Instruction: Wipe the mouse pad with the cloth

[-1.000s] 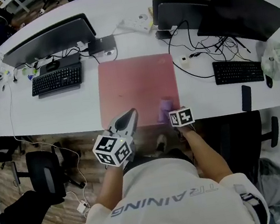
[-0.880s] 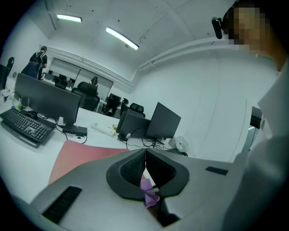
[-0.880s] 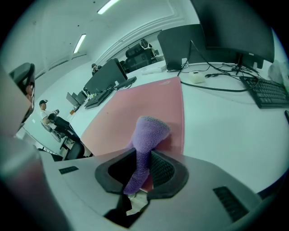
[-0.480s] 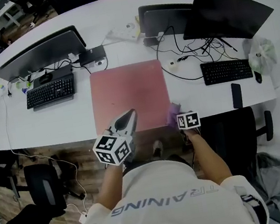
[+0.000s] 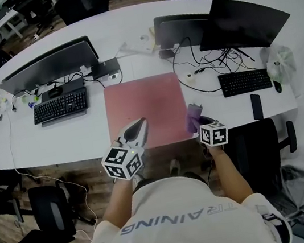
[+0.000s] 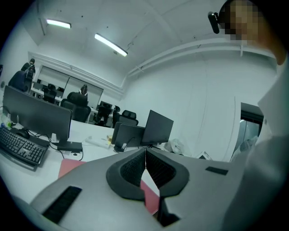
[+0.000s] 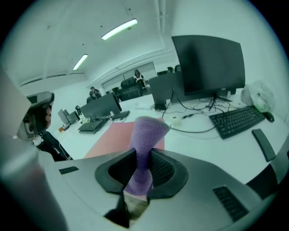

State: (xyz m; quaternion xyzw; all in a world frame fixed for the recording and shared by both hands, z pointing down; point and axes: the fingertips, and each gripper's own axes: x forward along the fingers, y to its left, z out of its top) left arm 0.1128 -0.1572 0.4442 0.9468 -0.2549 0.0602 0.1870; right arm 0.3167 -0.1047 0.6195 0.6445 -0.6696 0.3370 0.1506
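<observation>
since a second ago the right gripper (image 5: 198,123) has slid rightward, taking the cloth (image 5: 193,118) from the front part of the mouse pad (image 5: 145,110) to its front right corner, apparently raised off the desk (image 5: 84,129). its jaws are clamped on the cloth's lower end, so the purple, nubby fabric stands up as a soft twisted column, its free end ready for dragging. left gripper (image 5: 137,127) hovers at the pad's front edge, jaws pressed together on nothing, probably just kept out of the way. the pad is a flat, matte, reddish square.
</observation>
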